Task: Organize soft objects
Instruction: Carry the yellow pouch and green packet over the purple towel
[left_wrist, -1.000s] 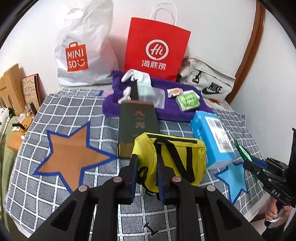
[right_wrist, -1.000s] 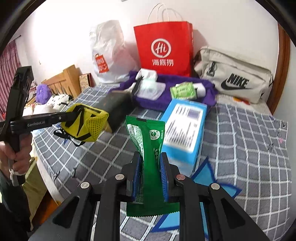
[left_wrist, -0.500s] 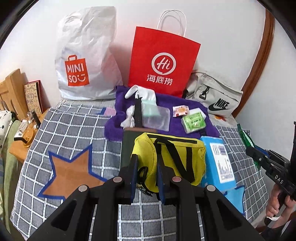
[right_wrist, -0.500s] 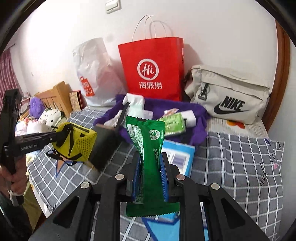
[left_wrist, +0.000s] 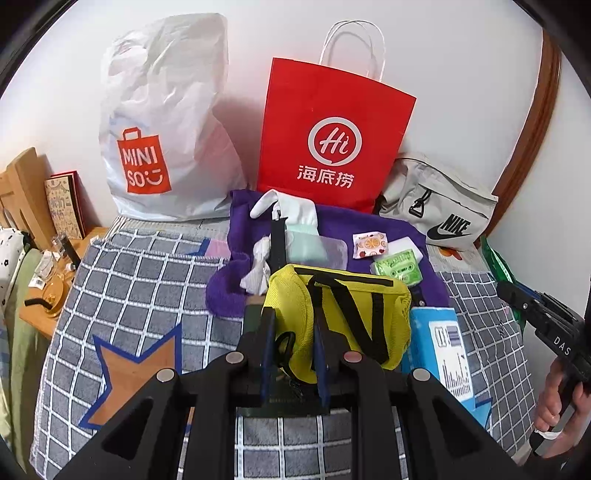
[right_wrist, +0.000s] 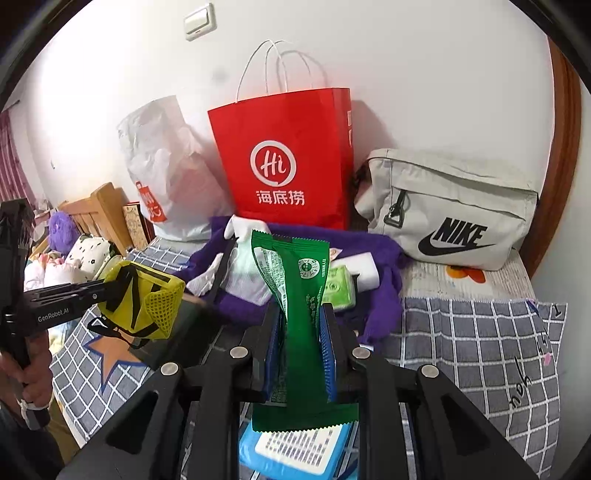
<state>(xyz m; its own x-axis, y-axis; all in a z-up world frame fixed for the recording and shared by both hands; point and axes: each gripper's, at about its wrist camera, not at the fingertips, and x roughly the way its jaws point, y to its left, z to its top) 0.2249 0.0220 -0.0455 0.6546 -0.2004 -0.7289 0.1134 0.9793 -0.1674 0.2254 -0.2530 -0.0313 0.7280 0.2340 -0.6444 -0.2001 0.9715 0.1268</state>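
Note:
A yellow mesh pouch (left_wrist: 351, 306) with black straps hangs above the checked blanket, and my left gripper (left_wrist: 293, 332) is shut on its near edge. From the right wrist view the same pouch (right_wrist: 144, 299) shows at the left in the left gripper (right_wrist: 107, 288). My right gripper (right_wrist: 301, 325) is shut on a green snack packet (right_wrist: 295, 280) that stands upright between the pads. In the left wrist view the right gripper (left_wrist: 508, 291) enters at the right edge with the packet (left_wrist: 496, 262). Both point towards the purple towel (left_wrist: 369, 229).
A white Miniso bag (left_wrist: 162, 122), a red paper bag (left_wrist: 332, 140) and a grey Nike bag (left_wrist: 439, 206) stand against the wall. Small packets and a white cloth lie on the towel. A blue box (left_wrist: 439, 339) lies on the blanket (left_wrist: 147, 280). A wooden side table (left_wrist: 48, 295) stands to the left.
Both grippers have moved up and forward towards the wall with their loads held. The bags and towel look nearer, and the blue box has slid lower in both views.

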